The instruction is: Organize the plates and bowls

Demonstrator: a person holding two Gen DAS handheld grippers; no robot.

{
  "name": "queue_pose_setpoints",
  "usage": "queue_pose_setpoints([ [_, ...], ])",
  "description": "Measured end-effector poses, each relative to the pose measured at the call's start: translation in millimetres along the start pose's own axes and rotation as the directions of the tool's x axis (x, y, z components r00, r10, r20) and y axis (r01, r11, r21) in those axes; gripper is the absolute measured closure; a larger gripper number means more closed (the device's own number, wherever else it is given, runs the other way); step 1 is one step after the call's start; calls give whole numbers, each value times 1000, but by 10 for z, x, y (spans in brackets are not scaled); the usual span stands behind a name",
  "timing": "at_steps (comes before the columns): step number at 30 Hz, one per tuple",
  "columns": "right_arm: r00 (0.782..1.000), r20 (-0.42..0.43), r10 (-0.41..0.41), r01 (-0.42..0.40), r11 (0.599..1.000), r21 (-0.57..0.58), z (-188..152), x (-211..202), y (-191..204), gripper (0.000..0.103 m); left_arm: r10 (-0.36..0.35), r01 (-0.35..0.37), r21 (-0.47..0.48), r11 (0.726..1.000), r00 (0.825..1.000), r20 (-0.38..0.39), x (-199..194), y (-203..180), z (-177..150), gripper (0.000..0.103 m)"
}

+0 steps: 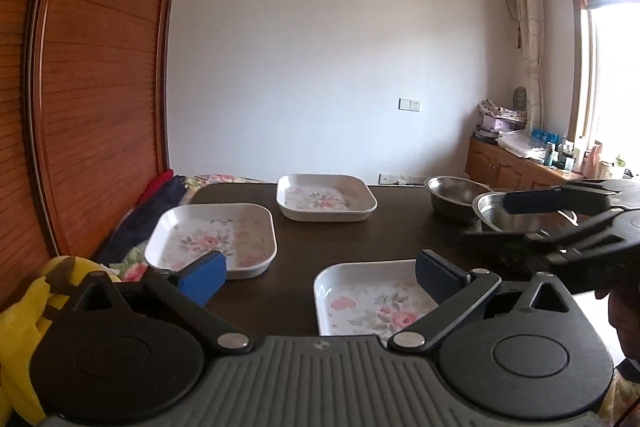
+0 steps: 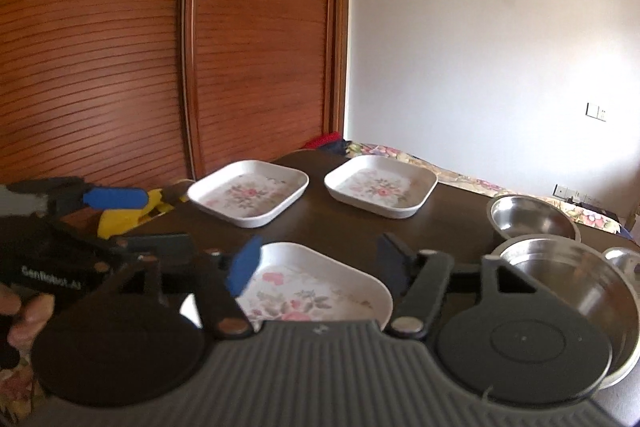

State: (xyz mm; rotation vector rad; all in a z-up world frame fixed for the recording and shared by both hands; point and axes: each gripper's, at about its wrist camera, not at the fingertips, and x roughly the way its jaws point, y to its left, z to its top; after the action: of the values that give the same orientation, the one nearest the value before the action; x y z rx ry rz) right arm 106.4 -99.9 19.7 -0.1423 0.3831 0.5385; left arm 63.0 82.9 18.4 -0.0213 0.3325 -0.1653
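Left wrist view shows us the dark table (image 1: 320, 227) carrying everything, and we judge the tidying barely begun: nothing is stacked or nested yet.

Largest are three white floral plates, square with raised rims, each lying flat and apart from the others. One plate (image 1: 212, 239) sits toward the table's left edge, another (image 1: 326, 197) near the far edge, and a third (image 1: 372, 295) at the near edge, just under our left gripper (image 1: 320, 273). Its jaws stand wide open with nothing between them but air above that near plate.

Next come the steel bowls, grouped at the right edge. From the right wrist view we count a big bowl (image 2: 576, 291) close to the near right corner, a second bowl (image 2: 532, 217) behind it toward the far edge, and a sliver of a third (image 2: 626, 259) at the right; whether they touch one another we cannot tell. None sits inside another.

Our right gripper (image 2: 316, 265) hangs over the near plate too, jaws open and empty, its picture a little blurred.

What is left, as we read it: gather the three plates into one pile and nest the bowls, so nearly the whole job remains.
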Motion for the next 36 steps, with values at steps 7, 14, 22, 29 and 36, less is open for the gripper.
queue_pose_setpoints([
  [7,998,52,-26,28,999,-36,-47,-124,33,0,41,-41,12,999,999,-6,49,45,10,0],
  [14,996,74,-51,54,997,-46,-64,-134,47,0,35,-35,10,999,999,-1,73,132,30,0],
  [22,996,76,-51,53,998,-30,28,6,16,0,17,-16,39,999,999,-32,212,357,180,0],
  [29,1000,7,-4,4,1000,22,257,340,-25,0,1,5,79,997,997,-75,440,681,414,0],
  [36,998,-59,31,-28,998,60,478,702,10,0,12,12,161,987,990,-143,784,982,509,0],
])
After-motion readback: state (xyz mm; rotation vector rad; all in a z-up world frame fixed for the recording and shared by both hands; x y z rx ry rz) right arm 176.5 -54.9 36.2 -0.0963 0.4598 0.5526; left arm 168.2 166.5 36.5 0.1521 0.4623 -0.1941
